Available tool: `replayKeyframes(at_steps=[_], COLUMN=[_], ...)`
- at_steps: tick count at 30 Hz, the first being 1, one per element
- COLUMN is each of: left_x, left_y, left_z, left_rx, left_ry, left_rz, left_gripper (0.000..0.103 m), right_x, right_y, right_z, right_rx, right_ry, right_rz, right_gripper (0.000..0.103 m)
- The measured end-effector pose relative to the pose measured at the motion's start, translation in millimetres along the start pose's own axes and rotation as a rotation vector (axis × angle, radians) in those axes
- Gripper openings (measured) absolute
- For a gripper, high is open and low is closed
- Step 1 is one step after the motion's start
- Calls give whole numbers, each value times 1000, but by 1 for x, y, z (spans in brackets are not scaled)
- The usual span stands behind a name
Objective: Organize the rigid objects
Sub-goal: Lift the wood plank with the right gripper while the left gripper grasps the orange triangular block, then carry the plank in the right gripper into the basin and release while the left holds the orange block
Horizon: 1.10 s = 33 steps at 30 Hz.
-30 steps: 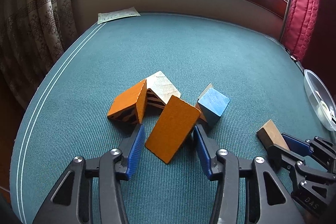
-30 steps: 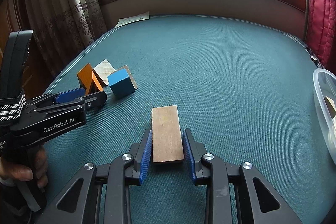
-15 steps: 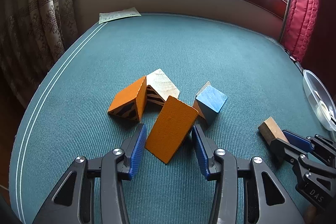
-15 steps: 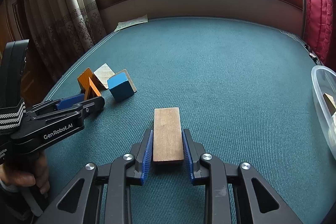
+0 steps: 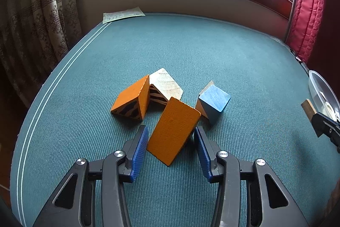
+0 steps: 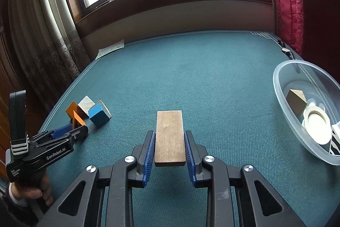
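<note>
right claw (image 6: 169, 148) is clamped on the brown plank (image 6: 169, 135), long axis pointing straight ahead, bowl (image 6: 282, 86) off to its right; left claw (image 5: 171, 145) gapes loosely around the orange block (image 5: 174, 131) on the worktop (image 5: 191, 50)

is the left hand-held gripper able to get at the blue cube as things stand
Probably not directly. The left hand-held gripper has the orange block between its jaws, and that block sits in front of the blue cube, which lies just beyond and to the right.
</note>
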State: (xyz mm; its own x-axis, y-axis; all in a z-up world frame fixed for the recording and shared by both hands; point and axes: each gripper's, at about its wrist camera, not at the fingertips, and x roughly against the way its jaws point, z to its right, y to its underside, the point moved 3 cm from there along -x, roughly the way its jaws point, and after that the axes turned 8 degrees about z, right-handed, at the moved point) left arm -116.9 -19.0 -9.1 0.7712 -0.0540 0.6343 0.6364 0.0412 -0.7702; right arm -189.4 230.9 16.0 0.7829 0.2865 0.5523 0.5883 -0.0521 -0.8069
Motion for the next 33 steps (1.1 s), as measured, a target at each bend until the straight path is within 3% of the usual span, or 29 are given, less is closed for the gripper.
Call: replayKeyframes(at_steps=[12, 27, 33], left_x=[1, 7, 10], left_y=[1, 1, 1], left_z=[1, 7, 10], left_rx=[1, 17, 17], left_ry=[-22, -32, -35], left_rz=[-1, 2, 7], left_gripper=[46, 43, 43], right_x=[37, 54, 58], right_y=[-24, -28, -23], right_z=[74, 148, 164], right_rx=[-112, -236, -282], right_ry=[163, 329, 367], right_rz=[120, 172, 182], right_gripper=[29, 29, 38])
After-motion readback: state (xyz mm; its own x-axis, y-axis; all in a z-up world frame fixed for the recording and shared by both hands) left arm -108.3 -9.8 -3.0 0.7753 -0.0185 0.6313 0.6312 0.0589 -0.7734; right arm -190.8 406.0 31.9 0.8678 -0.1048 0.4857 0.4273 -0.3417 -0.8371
